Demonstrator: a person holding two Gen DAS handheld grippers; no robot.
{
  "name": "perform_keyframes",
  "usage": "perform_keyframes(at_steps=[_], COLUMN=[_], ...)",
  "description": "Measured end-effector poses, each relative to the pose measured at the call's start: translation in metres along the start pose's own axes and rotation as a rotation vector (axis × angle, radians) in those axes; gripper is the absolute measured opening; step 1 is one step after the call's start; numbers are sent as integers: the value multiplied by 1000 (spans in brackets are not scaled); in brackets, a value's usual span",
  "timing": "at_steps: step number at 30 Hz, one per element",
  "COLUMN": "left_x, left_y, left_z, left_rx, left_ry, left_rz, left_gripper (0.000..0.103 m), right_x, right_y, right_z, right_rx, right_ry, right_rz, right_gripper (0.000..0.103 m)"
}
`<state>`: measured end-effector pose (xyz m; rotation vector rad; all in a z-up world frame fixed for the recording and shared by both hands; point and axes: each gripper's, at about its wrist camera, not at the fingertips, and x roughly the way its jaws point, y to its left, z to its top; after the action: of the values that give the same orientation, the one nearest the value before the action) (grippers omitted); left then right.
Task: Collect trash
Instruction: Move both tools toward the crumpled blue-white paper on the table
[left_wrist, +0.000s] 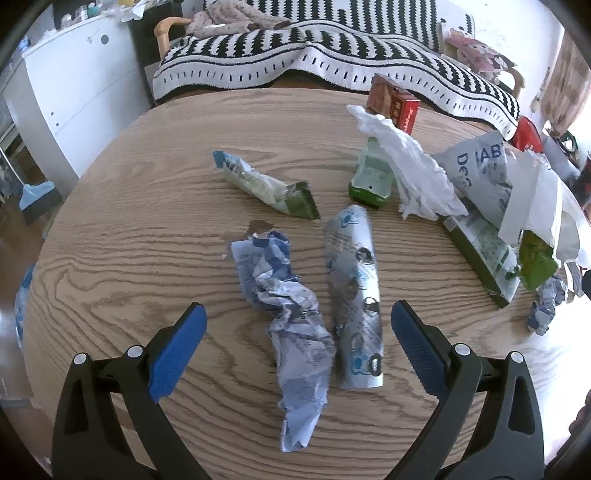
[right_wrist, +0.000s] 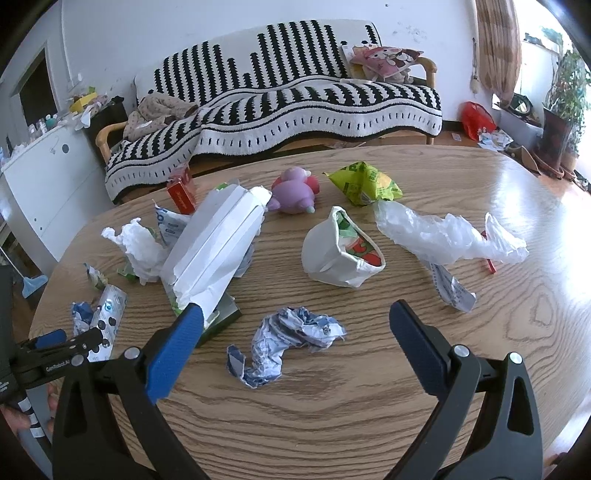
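Observation:
Trash lies scattered on a round wooden table (left_wrist: 147, 221). My left gripper (left_wrist: 298, 314) is open above a crumpled blue-white wrapper (left_wrist: 291, 314) and a flattened silver wrapper (left_wrist: 356, 295); both lie between its fingers. A green-white wrapper (left_wrist: 269, 186) lies farther off. My right gripper (right_wrist: 295, 314) is open above a crumpled blue-white paper (right_wrist: 288, 339). Beyond it lie a white paper bag (right_wrist: 214, 251), a white cup-like wrapper (right_wrist: 340, 251), a clear plastic bag (right_wrist: 443, 236) and a green packet (right_wrist: 362, 182).
A white tissue (left_wrist: 406, 162), a green box (left_wrist: 373, 177), a red carton (left_wrist: 393, 101) and a grey bag (left_wrist: 476, 173) sit at the table's far right. A purple toy (right_wrist: 295, 190) stands behind. A striped sofa (right_wrist: 295, 99) lies beyond the table.

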<state>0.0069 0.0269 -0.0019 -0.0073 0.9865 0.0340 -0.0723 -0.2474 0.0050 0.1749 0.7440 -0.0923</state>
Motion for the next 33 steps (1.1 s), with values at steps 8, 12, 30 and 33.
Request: perform_keyframes(at_steps=[8, 12, 30, 33], left_x=[-1, -1, -30, -32], left_y=[13, 16, 2, 5], left_z=[-1, -1, -3, -4], left_rx=[-25, -34, 35, 27], left_ry=[-42, -64, -93, -75], left_rz=[-11, -31, -76, -108], left_gripper=[97, 97, 97, 97], right_x=[3, 5, -1, -2], right_y=[1, 0, -2, -1], right_z=[0, -3, -2, -1], right_rx=[-13, 4, 14, 25], right_ry=[23, 5, -40, -45], right_rz=[-8, -2, 18, 42], right_gripper=[98, 98, 98, 98])
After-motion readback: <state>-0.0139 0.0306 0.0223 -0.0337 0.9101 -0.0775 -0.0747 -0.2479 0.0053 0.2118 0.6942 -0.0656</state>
